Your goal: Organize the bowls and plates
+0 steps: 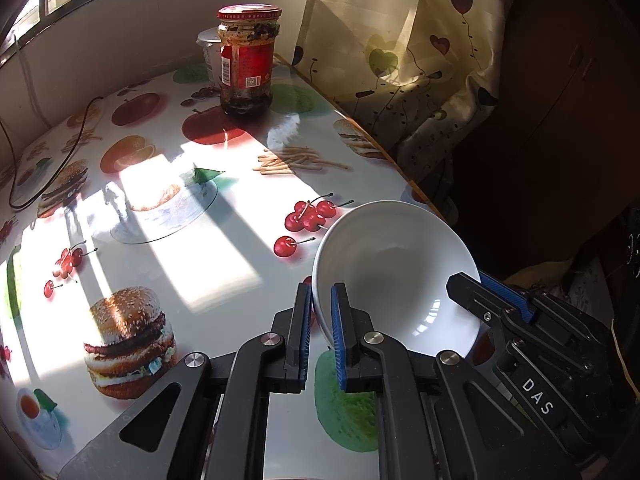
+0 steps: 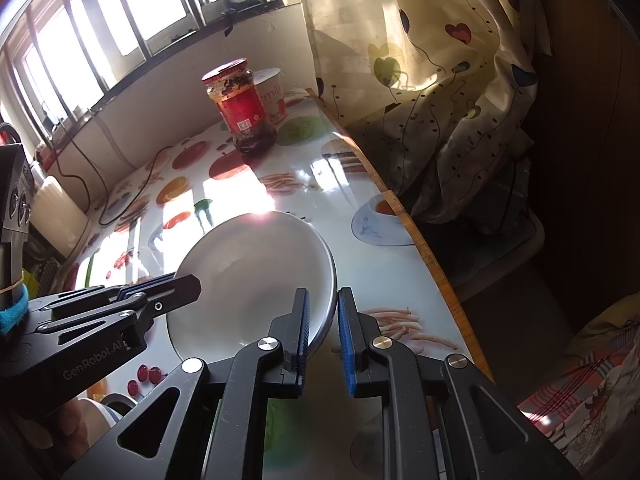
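1. bowl (image 1: 396, 276): white and empty, it stands near the table's (image 1: 224, 280) right edge, just right of the printed cherries, well in front of the red-lidded jar (image 1: 248, 60).
2. left gripper (image 1: 320, 328): its blue-padded fingers (image 1: 339, 328) are drawn narrow and pinch the bowl's left rim, one pad outside the wall and one inside. the right wrist view shows the same gripper (image 2: 188, 284) coming in from the bowl's left.
3. right gripper (image 2: 323, 324): its fingers (image 2: 304, 320) are also narrow and clamp the bowl's (image 2: 252, 280) rim on the side toward the table's (image 2: 372, 200) right edge, the left pad inside the bowl, the right pad outside. in the left wrist view it (image 1: 476, 284) reaches onto the bowl's right rim.
4. bowl's pose: it looks tipped, but whether its base touches the table i cannot tell.
5. jar (image 2: 240, 108): upright at the far end of the table, well apart from the bowl; a white cup (image 2: 274, 96) stands just behind it.
6. curtain (image 1: 400, 60): patterned with hearts, it hangs beyond the table's right edge, behind and to the right of the bowl.
7. cable (image 1: 52, 168): dark, it trails over the table's far left part, well apart from the bowl.
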